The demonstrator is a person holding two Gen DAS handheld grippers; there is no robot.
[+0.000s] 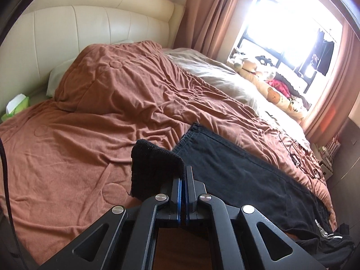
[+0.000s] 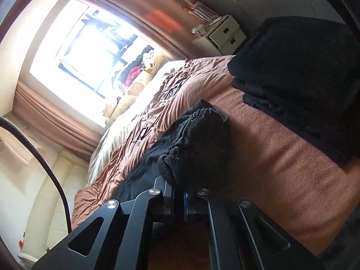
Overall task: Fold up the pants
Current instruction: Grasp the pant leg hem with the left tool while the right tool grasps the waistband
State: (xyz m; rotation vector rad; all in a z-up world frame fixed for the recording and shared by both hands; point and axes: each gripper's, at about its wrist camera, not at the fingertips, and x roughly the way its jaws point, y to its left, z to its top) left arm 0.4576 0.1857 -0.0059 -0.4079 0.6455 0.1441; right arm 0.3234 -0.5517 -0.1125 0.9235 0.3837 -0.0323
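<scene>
Black pants (image 1: 243, 175) lie stretched across the brown bedspread (image 1: 94, 117), running toward the lower right. My left gripper (image 1: 183, 171) is shut on a corner of the pants, and that black cloth folds up over its left finger. In the right wrist view, my right gripper (image 2: 184, 193) is shut on a bunched, ribbed edge of the black pants (image 2: 198, 132), lifted above the bed; its fingertips are buried in the cloth. The rest of the pants trails away to the left beneath it.
A stack of folded dark clothes (image 2: 299, 74) sits on the bedspread (image 2: 281, 168) at the right. Plush toys (image 1: 272, 85) line the window side. A cream headboard (image 1: 85, 31) stands behind, a green tissue box (image 1: 15, 108) at left, white drawers (image 2: 227, 33) past the bed.
</scene>
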